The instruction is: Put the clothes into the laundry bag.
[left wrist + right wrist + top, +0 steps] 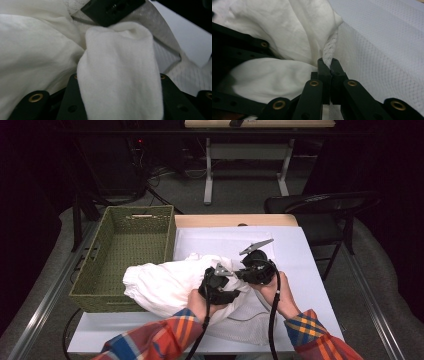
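A crumpled white cloth (pixel 160 285) lies near the table's (pixel 300 255) front edge, partly over a white mesh bag (pixel 245 320), beside a green woven basket (pixel 125 250) at the left edge. The left tongs (pixel 216 282) are part-open, with a thick fold of the cloth between the jaws. The right tongs (pixel 246 272) are clamped tight on the bag's mesh edge (pixel 329 53).

Green basket (pixel 125 255) blocks the left; bare table (pixel 300 265) lies open rightward.
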Demonstrator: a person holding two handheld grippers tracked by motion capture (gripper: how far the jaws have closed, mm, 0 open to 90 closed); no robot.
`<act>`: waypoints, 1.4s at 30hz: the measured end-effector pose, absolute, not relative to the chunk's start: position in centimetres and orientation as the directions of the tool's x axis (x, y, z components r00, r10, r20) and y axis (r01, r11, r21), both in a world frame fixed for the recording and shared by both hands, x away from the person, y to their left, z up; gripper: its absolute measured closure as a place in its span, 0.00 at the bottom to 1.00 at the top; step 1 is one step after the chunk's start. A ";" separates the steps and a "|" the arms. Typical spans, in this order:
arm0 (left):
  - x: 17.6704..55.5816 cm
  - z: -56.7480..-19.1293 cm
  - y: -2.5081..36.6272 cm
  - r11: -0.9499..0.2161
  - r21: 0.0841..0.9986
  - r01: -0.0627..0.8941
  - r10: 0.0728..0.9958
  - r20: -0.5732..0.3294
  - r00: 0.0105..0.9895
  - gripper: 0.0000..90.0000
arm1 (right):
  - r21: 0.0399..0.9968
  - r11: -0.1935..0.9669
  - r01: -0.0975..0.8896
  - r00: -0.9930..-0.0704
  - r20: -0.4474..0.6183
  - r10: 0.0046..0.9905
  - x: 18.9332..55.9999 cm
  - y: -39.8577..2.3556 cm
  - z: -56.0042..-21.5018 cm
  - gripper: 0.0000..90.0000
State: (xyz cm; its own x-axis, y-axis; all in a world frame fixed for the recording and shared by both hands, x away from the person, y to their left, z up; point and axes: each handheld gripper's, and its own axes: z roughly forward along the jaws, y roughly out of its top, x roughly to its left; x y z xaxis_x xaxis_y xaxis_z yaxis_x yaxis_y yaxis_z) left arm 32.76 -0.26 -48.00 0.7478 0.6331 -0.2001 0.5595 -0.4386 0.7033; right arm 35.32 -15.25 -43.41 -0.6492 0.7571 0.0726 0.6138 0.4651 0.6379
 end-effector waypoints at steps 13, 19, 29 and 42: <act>31.5 -46.6 0.8 -0.613 0.634 0.471 0.523 -0.120 0.844 0.21 | 0.602 0.469 0.647 -0.639 0.092 0.764 35.9 -16.2 -44.5 0.99; 28.9 -45.3 2.9 -0.686 0.612 0.394 0.470 -0.041 0.882 0.16 | 0.600 0.462 0.653 -0.633 0.097 0.768 36.0 -16.2 -44.5 0.99; 29.8 -49.1 3.7 -0.692 0.576 0.435 0.495 -0.059 0.867 0.40 | 0.596 0.478 0.645 -0.647 0.095 0.756 35.7 -15.9 -44.4 0.99; 32.7 -48.4 0.9 -0.418 0.728 0.544 0.609 -0.220 0.762 0.87 | 0.640 0.455 0.619 -0.660 0.110 0.743 35.1 -15.6 -42.9 1.00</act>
State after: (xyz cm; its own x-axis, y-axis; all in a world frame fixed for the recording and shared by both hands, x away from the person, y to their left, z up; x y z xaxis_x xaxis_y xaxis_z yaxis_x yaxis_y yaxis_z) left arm 32.73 0.89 -48.45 0.7619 0.6093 -0.2195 0.5438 -0.4178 0.7278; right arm 35.05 -15.59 -42.93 -0.6597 0.7434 0.1100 0.6194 0.4550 0.6398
